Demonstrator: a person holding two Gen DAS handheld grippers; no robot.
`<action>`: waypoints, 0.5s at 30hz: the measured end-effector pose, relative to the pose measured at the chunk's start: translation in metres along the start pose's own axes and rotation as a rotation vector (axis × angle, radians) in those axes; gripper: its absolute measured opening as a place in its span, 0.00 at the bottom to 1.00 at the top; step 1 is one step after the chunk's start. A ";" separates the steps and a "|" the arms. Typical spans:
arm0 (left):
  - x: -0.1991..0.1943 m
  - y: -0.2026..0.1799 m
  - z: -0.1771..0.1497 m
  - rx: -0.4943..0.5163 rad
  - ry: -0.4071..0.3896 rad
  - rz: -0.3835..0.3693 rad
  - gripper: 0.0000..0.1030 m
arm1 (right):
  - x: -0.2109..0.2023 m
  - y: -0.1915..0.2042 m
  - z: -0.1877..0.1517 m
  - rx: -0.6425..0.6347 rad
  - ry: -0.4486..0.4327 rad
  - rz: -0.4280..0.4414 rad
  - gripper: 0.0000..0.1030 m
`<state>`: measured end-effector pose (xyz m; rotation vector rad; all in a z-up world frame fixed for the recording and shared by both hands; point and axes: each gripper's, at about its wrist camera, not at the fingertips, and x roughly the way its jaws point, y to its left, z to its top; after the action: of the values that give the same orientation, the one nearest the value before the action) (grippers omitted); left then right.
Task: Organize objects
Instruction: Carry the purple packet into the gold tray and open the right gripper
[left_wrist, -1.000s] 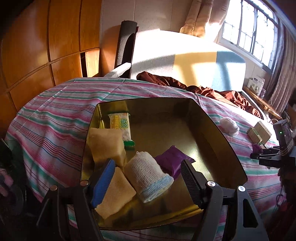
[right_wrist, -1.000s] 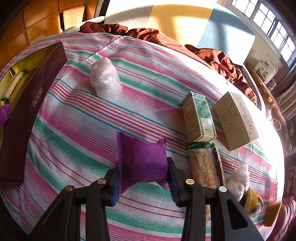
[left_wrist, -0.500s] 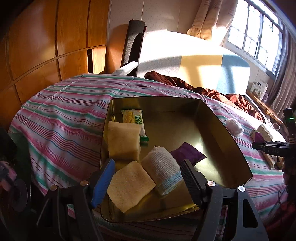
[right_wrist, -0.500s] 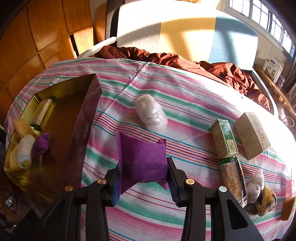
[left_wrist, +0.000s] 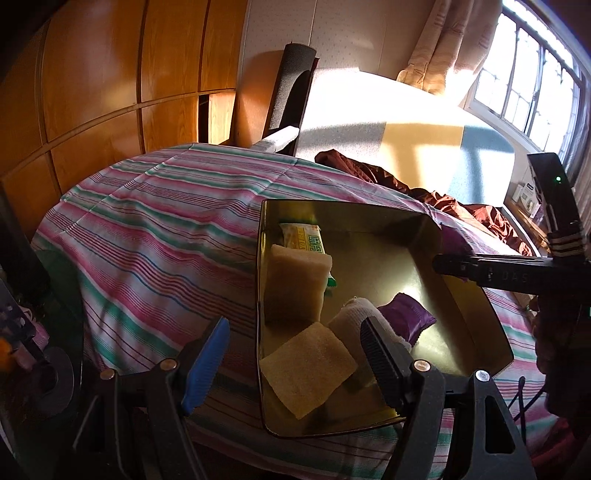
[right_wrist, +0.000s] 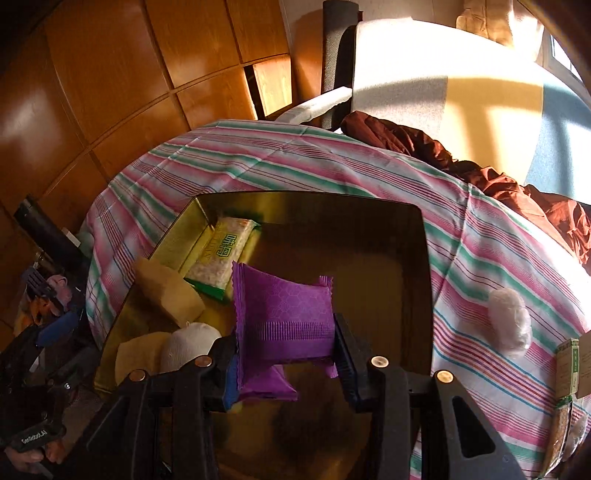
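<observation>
A gold tin box (left_wrist: 465, 317) (right_wrist: 369, 221) sits on the striped bedspread. Inside lie a green-and-yellow snack pack (left_wrist: 303, 240) (right_wrist: 225, 258), two yellow sponges (left_wrist: 295, 284) (left_wrist: 306, 373), a white rolled cloth (left_wrist: 351, 325) (right_wrist: 188, 347) and a purple sachet (left_wrist: 406, 317). My right gripper (right_wrist: 284, 365) is shut on another purple sachet (right_wrist: 280, 314) and holds it above the box; it shows at the right of the left wrist view (left_wrist: 491, 273). My left gripper (left_wrist: 295, 365) is open and empty over the box's near left corner.
A clear plastic bundle (right_wrist: 511, 325) and small boxes (right_wrist: 569, 365) lie on the striped bedspread (left_wrist: 155, 229) right of the tin. A brown cloth (right_wrist: 443, 147) lies beyond. Wooden wardrobe panels (left_wrist: 110, 74) stand at left, a chair (left_wrist: 291, 92) behind.
My right gripper has carried the purple sachet left from the bedspread to above the tin box. My left gripper has drawn back to the left, off the sponge and cloth.
</observation>
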<state>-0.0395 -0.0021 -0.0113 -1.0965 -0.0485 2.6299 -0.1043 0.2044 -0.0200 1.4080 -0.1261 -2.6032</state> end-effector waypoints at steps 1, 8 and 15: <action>0.000 0.003 -0.001 -0.005 0.002 0.002 0.72 | 0.009 0.005 0.002 -0.004 0.011 0.002 0.41; 0.002 0.019 -0.006 -0.040 0.018 0.021 0.72 | 0.045 0.023 0.004 -0.002 0.077 0.027 0.42; 0.005 0.018 -0.009 -0.044 0.025 0.018 0.72 | 0.044 0.034 -0.004 -0.021 0.078 0.062 0.51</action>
<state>-0.0412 -0.0191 -0.0235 -1.1494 -0.0918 2.6426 -0.1201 0.1622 -0.0531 1.4718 -0.1290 -2.4898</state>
